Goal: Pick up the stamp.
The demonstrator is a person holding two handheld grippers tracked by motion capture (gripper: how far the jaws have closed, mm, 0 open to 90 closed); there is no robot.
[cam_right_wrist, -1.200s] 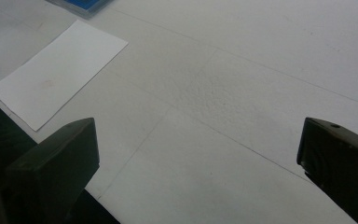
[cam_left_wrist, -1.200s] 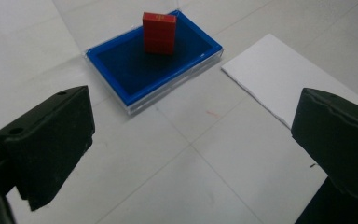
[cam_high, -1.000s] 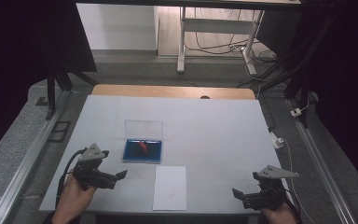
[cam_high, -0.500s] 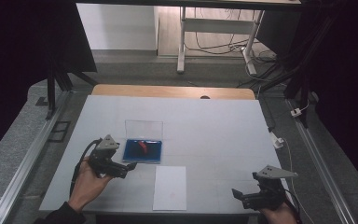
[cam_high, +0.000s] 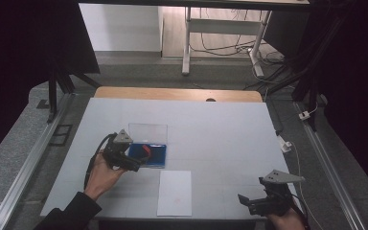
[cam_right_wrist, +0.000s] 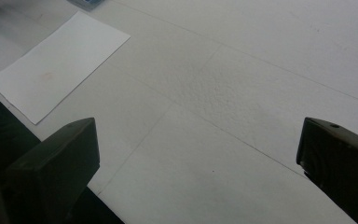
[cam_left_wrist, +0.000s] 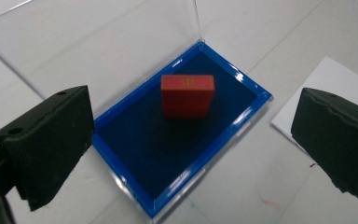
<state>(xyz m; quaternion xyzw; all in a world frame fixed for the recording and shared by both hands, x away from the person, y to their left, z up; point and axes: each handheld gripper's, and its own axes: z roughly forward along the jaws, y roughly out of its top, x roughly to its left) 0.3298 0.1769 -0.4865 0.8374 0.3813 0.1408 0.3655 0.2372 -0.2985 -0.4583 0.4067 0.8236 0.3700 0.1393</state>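
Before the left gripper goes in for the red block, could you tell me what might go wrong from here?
The left gripper is open above the blue box, whose raised rim could catch a jaw on the way down. The red block stands free, so an off-centre close might tip or push it. The clear lid stands open just behind it and could be knocked.

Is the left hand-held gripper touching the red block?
Apart. In the left gripper view the left hand-held gripper has open jaws wide either side of the red block, with blue tray between.
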